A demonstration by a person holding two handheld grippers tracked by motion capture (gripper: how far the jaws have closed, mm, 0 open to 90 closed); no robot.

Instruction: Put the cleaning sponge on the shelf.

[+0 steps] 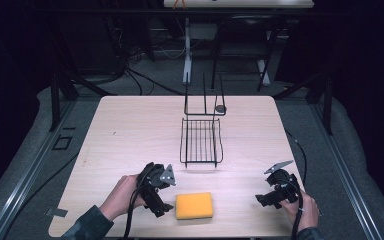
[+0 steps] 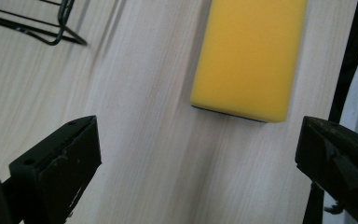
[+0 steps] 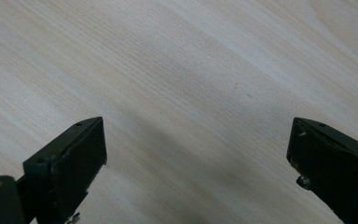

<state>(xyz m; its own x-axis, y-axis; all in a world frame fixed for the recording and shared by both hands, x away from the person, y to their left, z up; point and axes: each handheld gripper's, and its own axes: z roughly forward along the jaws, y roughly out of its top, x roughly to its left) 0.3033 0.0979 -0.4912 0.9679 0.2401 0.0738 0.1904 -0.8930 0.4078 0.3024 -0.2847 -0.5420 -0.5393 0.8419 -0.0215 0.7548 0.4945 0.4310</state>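
A yellow sponge [image 1: 194, 205] lies flat near the front edge of the wooden table [image 1: 130, 130]. My left gripper [image 1: 163, 207] is just left of it, open, its jaws pointing toward the sponge without touching it. In the left gripper view the sponge [image 2: 251, 56] lies ahead of the wide-apart jaws, a dark layer showing under its near end. My right gripper [image 1: 262, 200] rests at the front right of the table, open, nothing between its jaws. The right gripper view has bare wood [image 3: 191, 93] between the spread jaws.
A black wire rack [image 1: 201, 141] stands at the table's middle, with a tall wire frame [image 1: 205, 100] behind it and a small dark round thing [image 1: 220, 108] at that frame's foot. A corner of the rack [image 2: 56, 28] shows in the left gripper view. Cables trail off the table edges.
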